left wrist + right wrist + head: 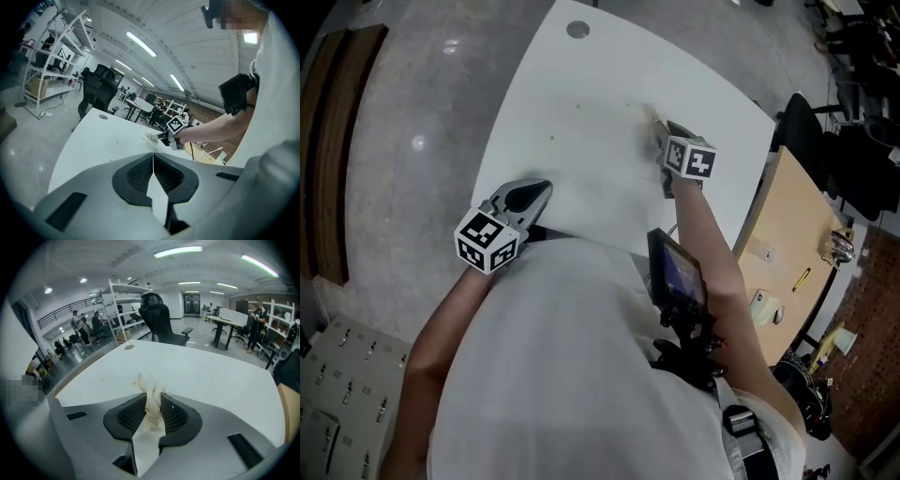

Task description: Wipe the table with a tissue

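Note:
A crumpled, stained tissue (151, 399) is pinched between the jaws of my right gripper (152, 401), its tip sticking out onto the white table (206, 376). In the head view the right gripper (661, 131) rests on the table (581, 169) toward its far right, with the tissue (655, 118) at its tip. My left gripper (542, 190) hovers at the near left edge of the table; in its own view the jaws (152, 157) meet tip to tip with nothing between them. A few yellowish crumbs (577, 105) dot the table.
A round cable hole (577, 29) sits at the table's far end. A wooden desk (787, 234) with small items adjoins on the right. Black office chairs (159, 319) and metal shelving (56, 51) stand beyond the table. Grey floor (412, 141) lies to the left.

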Available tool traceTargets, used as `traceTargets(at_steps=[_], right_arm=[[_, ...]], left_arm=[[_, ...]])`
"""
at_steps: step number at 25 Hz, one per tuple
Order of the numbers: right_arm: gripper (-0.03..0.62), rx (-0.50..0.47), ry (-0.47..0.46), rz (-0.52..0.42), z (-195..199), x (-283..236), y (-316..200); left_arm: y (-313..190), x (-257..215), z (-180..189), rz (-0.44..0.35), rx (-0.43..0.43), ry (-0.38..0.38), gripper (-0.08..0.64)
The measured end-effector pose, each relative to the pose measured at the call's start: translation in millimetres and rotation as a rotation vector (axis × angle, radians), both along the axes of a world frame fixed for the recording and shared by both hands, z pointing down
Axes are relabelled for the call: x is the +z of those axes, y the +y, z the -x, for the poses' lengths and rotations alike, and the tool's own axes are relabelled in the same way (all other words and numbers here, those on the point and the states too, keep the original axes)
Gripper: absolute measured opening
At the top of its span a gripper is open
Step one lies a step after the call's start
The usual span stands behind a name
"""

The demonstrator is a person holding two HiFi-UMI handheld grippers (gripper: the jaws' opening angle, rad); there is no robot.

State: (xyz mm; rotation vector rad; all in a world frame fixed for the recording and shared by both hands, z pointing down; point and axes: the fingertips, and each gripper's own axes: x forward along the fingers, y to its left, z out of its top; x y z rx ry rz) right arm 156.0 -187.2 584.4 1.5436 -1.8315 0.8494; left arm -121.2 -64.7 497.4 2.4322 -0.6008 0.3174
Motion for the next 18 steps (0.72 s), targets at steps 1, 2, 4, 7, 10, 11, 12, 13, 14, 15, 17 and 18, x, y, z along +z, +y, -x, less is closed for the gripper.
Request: traceTargets(at_steps=[1, 2, 4, 7, 10, 11, 12, 13, 14, 15, 17, 18], right_arm=[[0.092, -0.036, 0.027, 0.003, 2.9, 2.3, -2.8], [0.091, -0.077, 0.056, 0.006, 6.7, 5.2, -5.5], [0.091, -0.125, 0.089, 0.009, 13.7, 7.9, -12.8], [0.091, -0.12, 0.11, 0.017, 18.8, 9.4, -29.7], [0.091, -0.108, 0.147, 0.046, 23.5, 19.9, -42.7], [0.091, -0.109, 0.158, 0.055, 26.3, 22.8, -45.4], [0.091, -0.111, 0.169, 0.064, 28.9, 25.0, -46.9], [0.091, -0.112, 0.182, 0.072, 30.6, 26.4, -47.1], [0.091, -0.11, 0.199, 0.08, 30.8, 27.2, -45.9], [0.091, -0.107, 0.219, 0.086, 30.2, 27.8, -44.5], [0.091, -0.121, 0.261, 0.085, 31.1, 28.6, -44.3], [0.091, -0.132, 0.281, 0.085, 32.4, 28.8, -44.3]], left_arm=[[0.2, 1.2, 0.7, 0.001, 0.004, -0.001, 0.008], [1.2, 2.3, 1.1, 0.003, 0.008, -0.003, 0.008], [3.4, 2.6, 2.3, 0.007, 0.012, -0.005, 0.008], [2.8, 0.1, 7.7, 0.009, -0.001, -0.004, 0.008], [1.8, 5.4, 17.7, 0.016, -0.018, -0.005, 0.008], [1.3, 7.7, 21.1, 0.019, -0.024, -0.006, 0.008], [1.0, 8.9, 23.8, 0.022, -0.03, -0.007, 0.008], [1.0, 8.9, 25.7, 0.025, -0.037, -0.008, 0.008], [1.2, 8.4, 26.9, 0.027, -0.044, -0.009, 0.008], [1.1, 8.0, 28.1, 0.029, -0.051, -0.009, 0.008], [-0.3, 9.4, 31.6, 0.031, -0.061, -0.007, 0.008], [-1.2, 10.9, 33.2, 0.032, -0.063, -0.005, 0.008]])
